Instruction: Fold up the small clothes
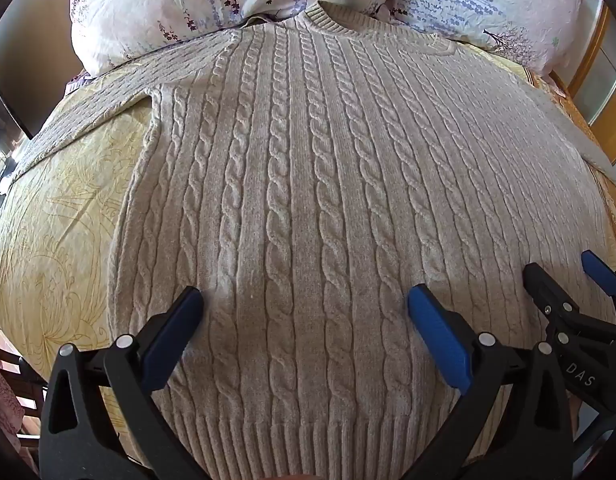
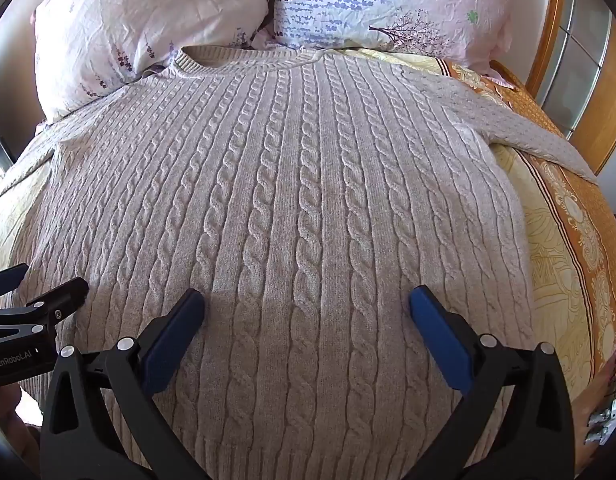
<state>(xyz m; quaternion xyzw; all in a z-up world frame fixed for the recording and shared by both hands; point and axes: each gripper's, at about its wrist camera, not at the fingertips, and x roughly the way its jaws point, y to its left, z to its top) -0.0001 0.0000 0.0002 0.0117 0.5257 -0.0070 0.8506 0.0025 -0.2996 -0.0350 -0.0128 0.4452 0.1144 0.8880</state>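
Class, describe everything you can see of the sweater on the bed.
The sweater is beige cable knit with a ribbed collar and hem. It lies flat and unfolded on the yellow bedspread, sleeves spread to each side, collar against two floral pillows. Both open hand-held grippers, left and right, hover near its hem.

Beige cable-knit sweater (image 1: 308, 200), pale yellow floral bedspread (image 1: 67, 208), pink-white pillows (image 2: 147, 20) printed with purple flowers.
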